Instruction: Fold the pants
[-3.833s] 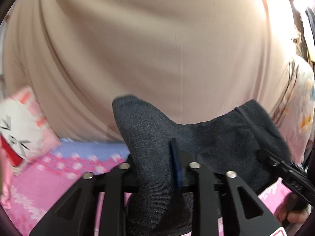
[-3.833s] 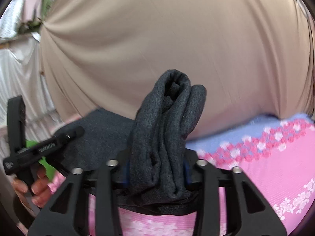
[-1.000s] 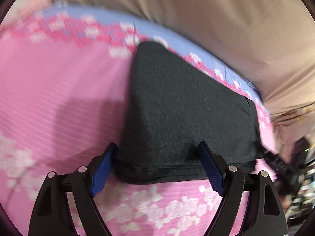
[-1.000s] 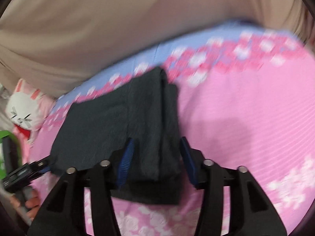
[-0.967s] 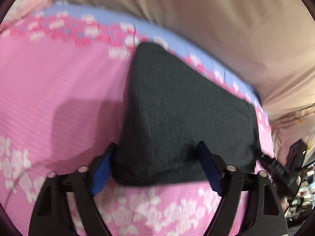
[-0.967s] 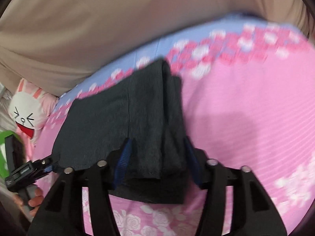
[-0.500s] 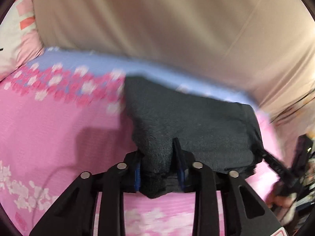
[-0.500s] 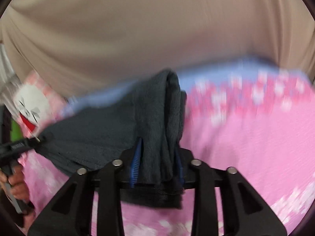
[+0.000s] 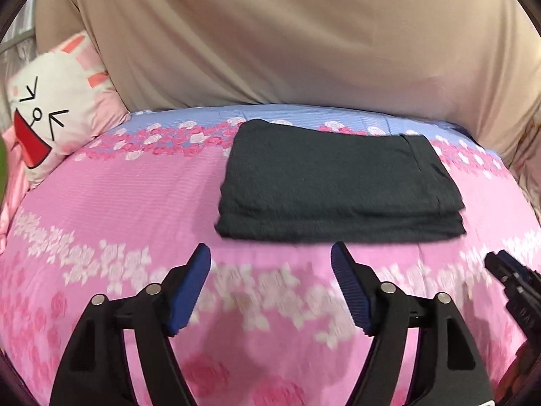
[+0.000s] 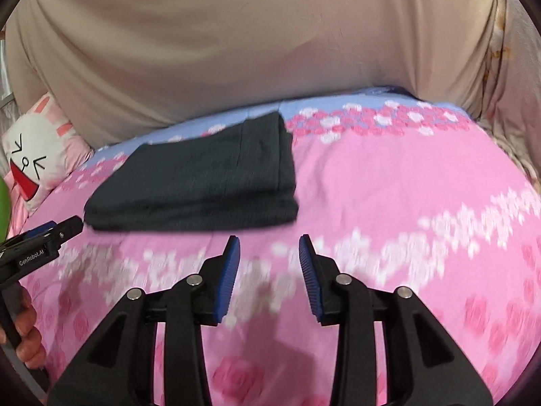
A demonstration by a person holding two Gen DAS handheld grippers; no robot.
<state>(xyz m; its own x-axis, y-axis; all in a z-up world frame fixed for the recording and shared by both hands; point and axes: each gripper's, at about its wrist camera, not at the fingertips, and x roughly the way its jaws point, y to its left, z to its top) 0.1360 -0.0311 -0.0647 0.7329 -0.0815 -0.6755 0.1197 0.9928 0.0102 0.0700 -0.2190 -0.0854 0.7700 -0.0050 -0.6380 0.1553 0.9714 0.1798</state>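
Observation:
The dark grey pants [image 9: 338, 182] lie folded into a flat rectangular stack on the pink flowered bed cover [image 9: 111, 203]. They also show in the right wrist view [image 10: 203, 182], left of centre. My left gripper [image 9: 270, 257] is open and empty, just in front of the stack's near edge. My right gripper [image 10: 268, 247] is open and empty, in front of the stack's right near corner. The left gripper's tip shows at the left edge of the right wrist view [image 10: 50, 233]. The right gripper's tip shows at the right edge of the left wrist view [image 9: 507, 270].
A white and pink bunny pillow [image 9: 50, 115] sits at the bed's back left. A beige cloth [image 9: 287, 34] hangs behind the bed. The cover has a blue flowered band [image 9: 304, 118] along its far edge.
Half a second ago both grippers were shut on the pants. Now both are open and pulled back, and the folded pants lie flat on the bed.

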